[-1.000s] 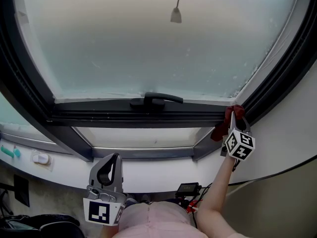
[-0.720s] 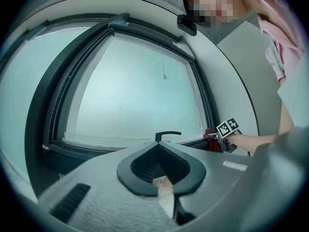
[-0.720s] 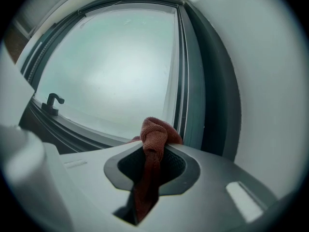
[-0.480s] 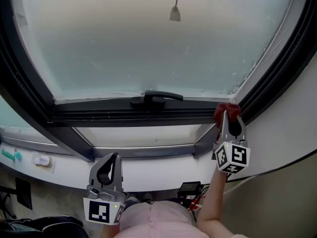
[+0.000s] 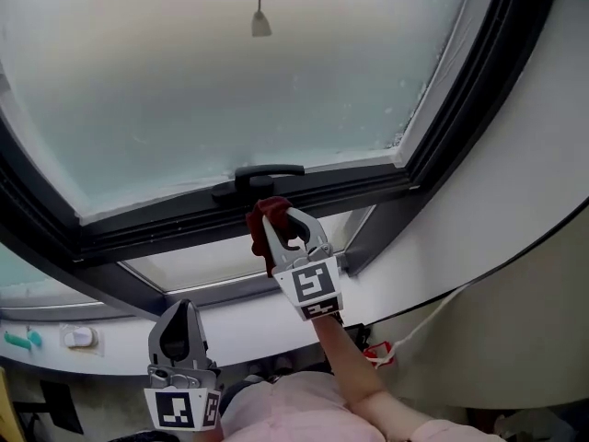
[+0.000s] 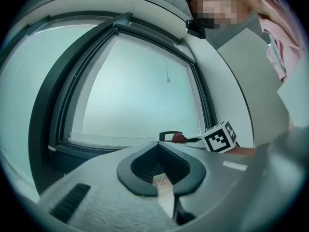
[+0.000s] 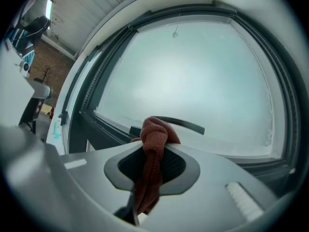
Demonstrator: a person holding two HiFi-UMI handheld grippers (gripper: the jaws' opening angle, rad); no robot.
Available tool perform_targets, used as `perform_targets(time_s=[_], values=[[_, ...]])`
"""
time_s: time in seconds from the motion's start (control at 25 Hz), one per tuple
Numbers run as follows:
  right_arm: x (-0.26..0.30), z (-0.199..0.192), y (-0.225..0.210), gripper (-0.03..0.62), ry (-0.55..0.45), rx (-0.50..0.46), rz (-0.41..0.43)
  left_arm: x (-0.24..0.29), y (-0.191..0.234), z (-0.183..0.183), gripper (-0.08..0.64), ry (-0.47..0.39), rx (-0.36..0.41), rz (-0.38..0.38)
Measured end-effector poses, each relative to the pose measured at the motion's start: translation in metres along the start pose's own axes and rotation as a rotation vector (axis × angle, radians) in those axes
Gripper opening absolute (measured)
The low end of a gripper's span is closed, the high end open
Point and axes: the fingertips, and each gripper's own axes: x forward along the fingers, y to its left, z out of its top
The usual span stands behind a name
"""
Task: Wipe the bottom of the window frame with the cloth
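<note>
Cloth (image 5: pixel 261 215), pinched by right gripper (image 5: pixel 281 219), beside window handle (image 5: pixel 258 175).

We can read no words, numbers, brand names or signs in any of these views. The only printed marks are black-and-white square patterns, made of blocks rather than letters. One set is on the right marker cube (image 5: pixel 316 288) of the right gripper (image 5: pixel 276 221). The other is on the left marker cube (image 5: pixel 182 410) of the left gripper (image 5: pixel 178 308).
</note>
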Motion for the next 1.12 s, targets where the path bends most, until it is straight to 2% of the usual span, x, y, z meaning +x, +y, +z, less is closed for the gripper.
perform_targets(time_s=[0.36,0.64,1.12], values=[[0.005,-0.002,-0.002,0.066,0.007,-0.012,-0.044,-0.004,0.019,0.008,-0.005,-0.001,0.009,-0.021],[0.005,-0.004,-0.003,0.066,-0.011,-0.015,-0.043,-0.004,0.027,0.007,-0.005,0.004,0.010,-0.008],[0.004,-0.004,-0.007,0.067,-0.032,-0.046,-0.016,0.005,0.017,0.011,-0.005,-0.008,0.025,-0.023]])
